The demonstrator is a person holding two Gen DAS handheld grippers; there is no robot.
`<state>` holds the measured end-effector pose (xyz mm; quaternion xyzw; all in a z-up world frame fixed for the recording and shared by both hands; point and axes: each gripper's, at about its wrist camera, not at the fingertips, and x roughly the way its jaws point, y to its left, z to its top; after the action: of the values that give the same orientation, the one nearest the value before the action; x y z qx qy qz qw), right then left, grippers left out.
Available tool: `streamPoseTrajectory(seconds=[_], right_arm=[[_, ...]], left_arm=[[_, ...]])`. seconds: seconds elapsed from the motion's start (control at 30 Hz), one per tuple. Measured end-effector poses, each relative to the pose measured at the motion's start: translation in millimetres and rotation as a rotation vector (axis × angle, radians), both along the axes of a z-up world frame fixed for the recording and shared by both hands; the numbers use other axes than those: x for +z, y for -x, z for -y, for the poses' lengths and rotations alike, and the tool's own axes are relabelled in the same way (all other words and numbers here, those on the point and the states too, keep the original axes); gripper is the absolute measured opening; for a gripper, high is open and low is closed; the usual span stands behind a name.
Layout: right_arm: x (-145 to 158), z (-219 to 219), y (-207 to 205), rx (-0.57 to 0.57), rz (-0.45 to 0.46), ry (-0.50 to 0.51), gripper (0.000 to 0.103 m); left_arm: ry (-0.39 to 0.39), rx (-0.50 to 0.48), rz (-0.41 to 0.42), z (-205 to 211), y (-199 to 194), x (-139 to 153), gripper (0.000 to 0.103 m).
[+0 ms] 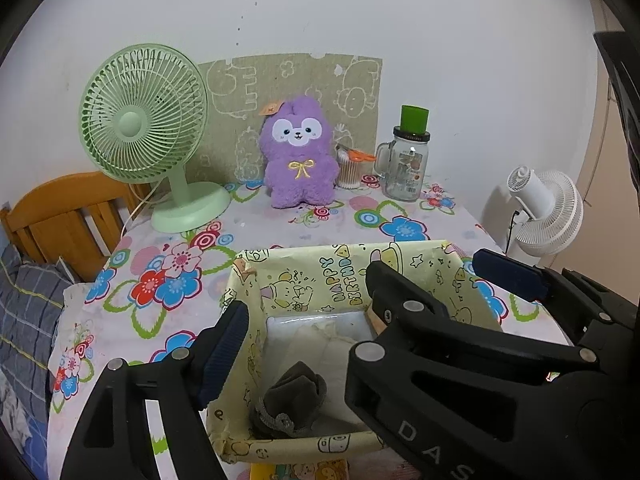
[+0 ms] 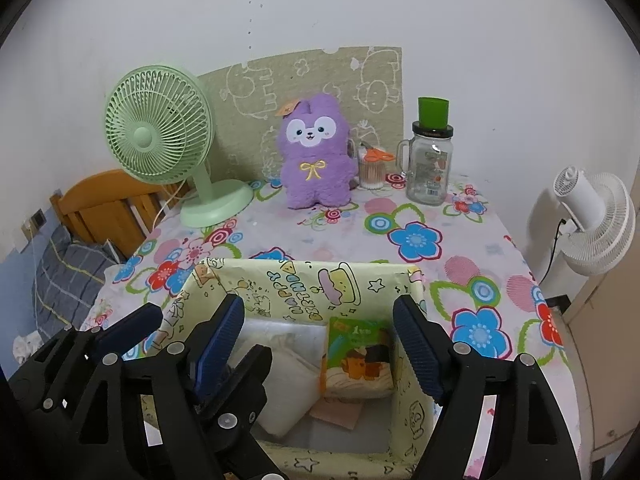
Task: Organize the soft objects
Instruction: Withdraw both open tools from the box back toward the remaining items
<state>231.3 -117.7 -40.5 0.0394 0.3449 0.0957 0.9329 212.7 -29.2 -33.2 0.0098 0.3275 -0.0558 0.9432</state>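
- While both grippers hang wide and empty over the yellow box, the left gripper has a grey sock beneath it.
- Beyond the right gripper stand a purple plush and green fan.

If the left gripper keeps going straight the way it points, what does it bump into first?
Probably the rolled dark grey sock inside the pale yellow paper-covered cartoon box. The left hand-held gripper hangs open right over it, angled down into the box. Depth is hard to judge, so the white packet beside it might come first.
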Motion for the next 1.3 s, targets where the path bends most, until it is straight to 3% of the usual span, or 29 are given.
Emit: streamPoseTrajectory(seconds=[0.3,1.07,1.17,1.3], right_arm=[[7,5,19,-0.021,0.017,0.002,0.083],[19,13,76,-0.061,0.050,0.040,0.087],[20,15,82,-0.067,0.048,0.048,0.094],[21,16,91,-0.071,0.055,0.052,0.095]], left_arm=[[-0.005,0.007,0.026,3,18,6,0.087],[-0.004,-0.006,0.067,11,69,14,0.090],[-0.001,-0.011,0.069,12,75,14,0.091],[0.002,-0.018,0.076,15,83,14,0.092]])
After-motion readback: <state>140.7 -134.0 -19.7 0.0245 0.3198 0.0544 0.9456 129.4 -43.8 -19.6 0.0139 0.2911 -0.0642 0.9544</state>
